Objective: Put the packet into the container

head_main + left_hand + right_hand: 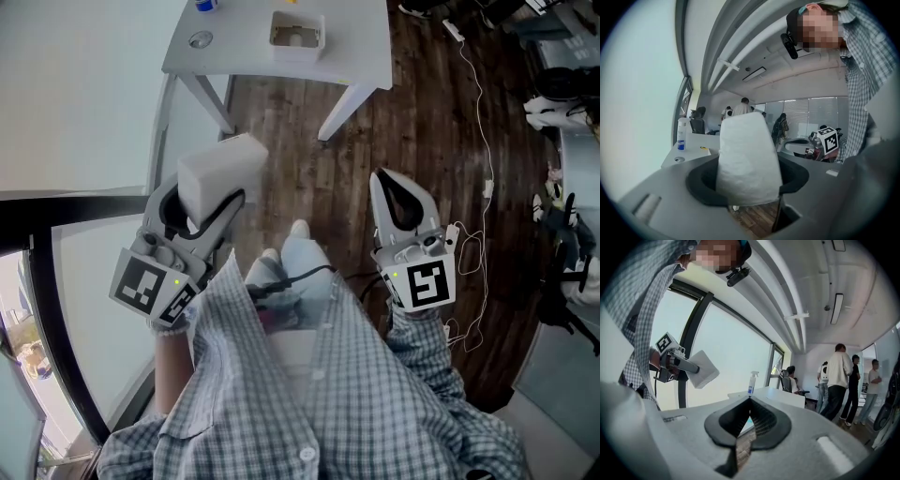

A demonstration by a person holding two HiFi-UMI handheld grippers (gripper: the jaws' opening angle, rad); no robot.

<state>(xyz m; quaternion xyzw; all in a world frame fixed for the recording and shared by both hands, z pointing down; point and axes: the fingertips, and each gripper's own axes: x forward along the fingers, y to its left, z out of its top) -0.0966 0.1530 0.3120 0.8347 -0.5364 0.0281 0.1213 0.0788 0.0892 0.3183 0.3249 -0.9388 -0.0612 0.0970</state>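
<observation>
The white table (356, 47) stood well ahead across the wood floor, so the step in hand looked like the carry. It would go best by walking up square to the table's near edge and bringing the packet (222, 167) level over the open container (297, 34) before letting go. The left gripper (208, 199) was clenched on the packet across its width and held it out in front, well apart from the container. The right gripper (386, 183) was pressed closed on nothing, and could steady the container's rim. Counted: one table, one container, one packet, two grippers, one spray bottle (682, 133) and one small round disc (200, 39).
</observation>
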